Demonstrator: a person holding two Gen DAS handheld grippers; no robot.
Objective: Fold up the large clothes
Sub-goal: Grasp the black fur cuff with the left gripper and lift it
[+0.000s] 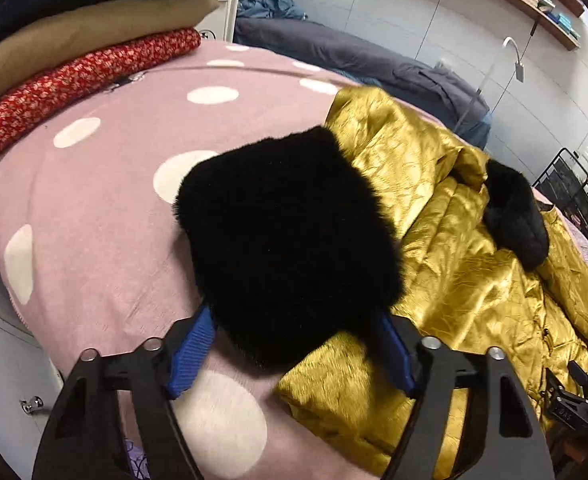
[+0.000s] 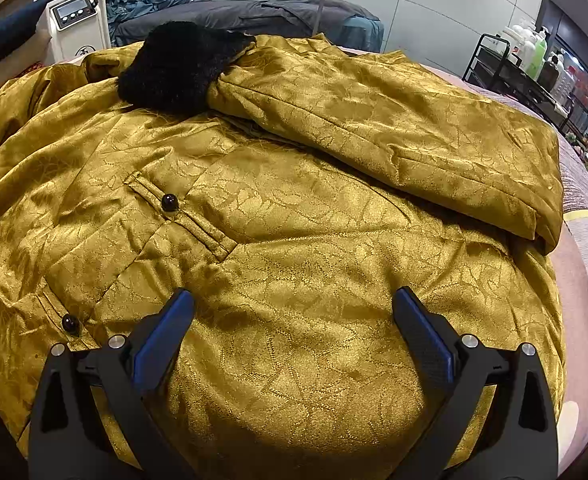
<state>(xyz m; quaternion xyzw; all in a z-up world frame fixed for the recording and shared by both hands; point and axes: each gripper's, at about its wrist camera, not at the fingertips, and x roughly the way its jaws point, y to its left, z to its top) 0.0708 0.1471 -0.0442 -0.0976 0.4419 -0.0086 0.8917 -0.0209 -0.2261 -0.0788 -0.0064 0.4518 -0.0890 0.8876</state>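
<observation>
A gold satin coat (image 2: 294, 220) with black fur cuffs lies spread on a pink polka-dot blanket (image 1: 106, 208). In the left wrist view one black fur cuff (image 1: 290, 240) fills the space between my left gripper's (image 1: 297, 344) wide blue fingers; the jaws stand apart around it, not clamped. The coat's gold body (image 1: 473, 264) lies to the right, with the second fur cuff (image 1: 517, 216) on it. In the right wrist view my right gripper (image 2: 294, 320) is open and empty just above the coat's front, near two black buttons (image 2: 169, 202). A sleeve (image 2: 393, 128) is folded across the coat, ending in a fur cuff (image 2: 178, 68).
Folded red floral fabric (image 1: 86, 80), a tan cushion (image 1: 74, 28) and a navy cushion lie at the blanket's far left. A grey bed (image 1: 353, 60) and lamp stand behind. A black rack with bottles (image 2: 533, 64) stands at right, a white machine (image 2: 74, 16) at back left.
</observation>
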